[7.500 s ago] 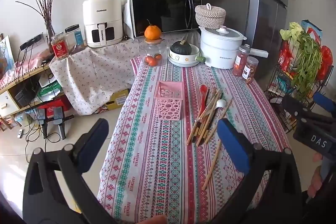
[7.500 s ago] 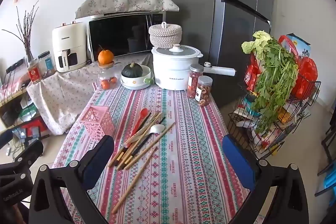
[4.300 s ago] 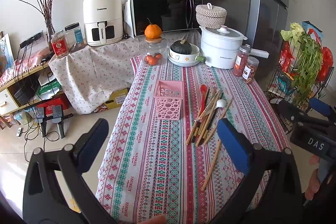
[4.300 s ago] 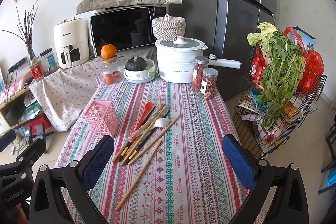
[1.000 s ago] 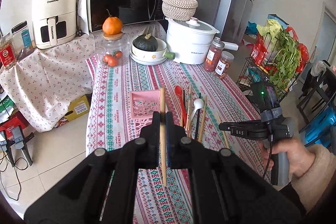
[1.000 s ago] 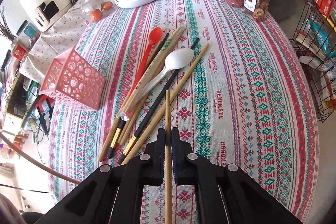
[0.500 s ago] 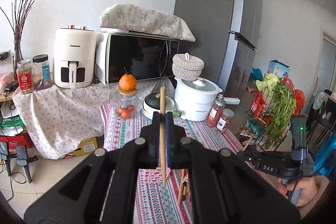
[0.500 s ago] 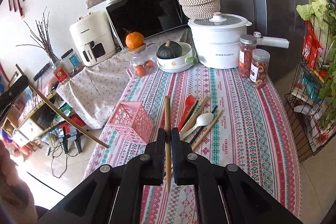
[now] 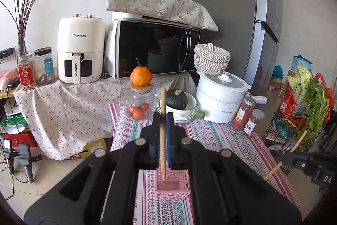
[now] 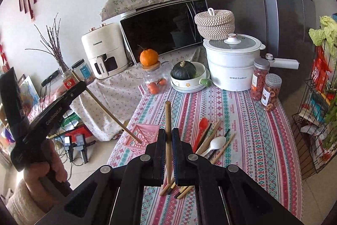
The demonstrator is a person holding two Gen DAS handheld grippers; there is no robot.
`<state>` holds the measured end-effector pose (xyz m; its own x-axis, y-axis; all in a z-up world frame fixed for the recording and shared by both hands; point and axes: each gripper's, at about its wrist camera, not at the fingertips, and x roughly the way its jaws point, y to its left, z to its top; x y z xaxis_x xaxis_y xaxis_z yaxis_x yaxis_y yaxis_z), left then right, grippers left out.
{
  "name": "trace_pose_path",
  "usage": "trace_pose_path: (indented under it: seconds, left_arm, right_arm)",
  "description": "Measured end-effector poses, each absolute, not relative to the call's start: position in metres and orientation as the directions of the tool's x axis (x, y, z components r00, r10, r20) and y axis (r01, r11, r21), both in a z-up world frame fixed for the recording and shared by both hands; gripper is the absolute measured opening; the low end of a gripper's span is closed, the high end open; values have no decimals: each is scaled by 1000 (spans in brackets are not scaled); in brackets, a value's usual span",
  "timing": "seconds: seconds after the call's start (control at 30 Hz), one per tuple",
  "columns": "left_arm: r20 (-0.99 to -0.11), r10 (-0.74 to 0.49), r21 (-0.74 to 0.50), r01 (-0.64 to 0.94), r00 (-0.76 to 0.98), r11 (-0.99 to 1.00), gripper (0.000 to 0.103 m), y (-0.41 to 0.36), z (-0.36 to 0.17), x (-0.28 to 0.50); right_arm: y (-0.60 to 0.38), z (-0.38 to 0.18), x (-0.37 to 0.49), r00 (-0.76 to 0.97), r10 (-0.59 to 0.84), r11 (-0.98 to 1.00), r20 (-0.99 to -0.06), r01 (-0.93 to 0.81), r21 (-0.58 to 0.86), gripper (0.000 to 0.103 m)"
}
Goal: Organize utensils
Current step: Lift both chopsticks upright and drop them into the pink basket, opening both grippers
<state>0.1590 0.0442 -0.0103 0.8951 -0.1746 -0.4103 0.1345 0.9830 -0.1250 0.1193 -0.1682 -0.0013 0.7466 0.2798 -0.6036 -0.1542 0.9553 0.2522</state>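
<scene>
Kitchen corner, patterned tablecloth (image 9: 212,136) over table, appliances crowding far end. Left wrist view: left gripper (image 9: 162,138) pressed together on one wooden chopstick (image 9: 162,111), held upright, lower tip hanging over, perhaps just inside, mouth of pink basket (image 9: 171,193); basket otherwise looks empty. Right gripper (image 9: 294,158) at right edge, pinching second chopstick (image 9: 299,141) on a slant. Judged: first drop imminent, nothing sorted yet. Right wrist view: right gripper (image 10: 168,140) clamped on its chopstick (image 10: 167,117), well above table. Loose pile (image 10: 210,140) of chopsticks, red spoon (image 10: 202,125) and white spoon (image 10: 217,143) lying just right of basket (image 10: 140,134), all left to do. Basket near table's left edge; open floor beyond. Clear room above pile; jars (image 10: 265,88) and pot (image 10: 231,64) well back.
</scene>
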Motion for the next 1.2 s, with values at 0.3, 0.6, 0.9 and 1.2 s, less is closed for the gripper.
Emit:
trace_pose_path:
  seconds: [0.3, 0.6, 0.9, 1.2]
  left_arm:
    - [-536, -192, -180, 111, 822, 977, 6, 47, -43, 199]
    - [-564, -188, -190, 95, 804, 977, 55, 56, -32, 187]
    - [-647, -97, -82, 58, 756, 995, 83, 80, -46, 159]
    - [-702, -77, -51, 58, 708, 997, 84, 95, -63, 154]
  right_arm:
    - [-161, 9, 120, 742, 314, 946, -593, -194, 258, 6]
    - [-147, 29, 126, 770, 334, 936, -543, -206, 285, 6]
    - [-127, 46, 159, 805, 319, 937, -500, -188, 295, 6]
    - [-96, -7, 208, 734, 284, 956, -617, -170, 237, 6]
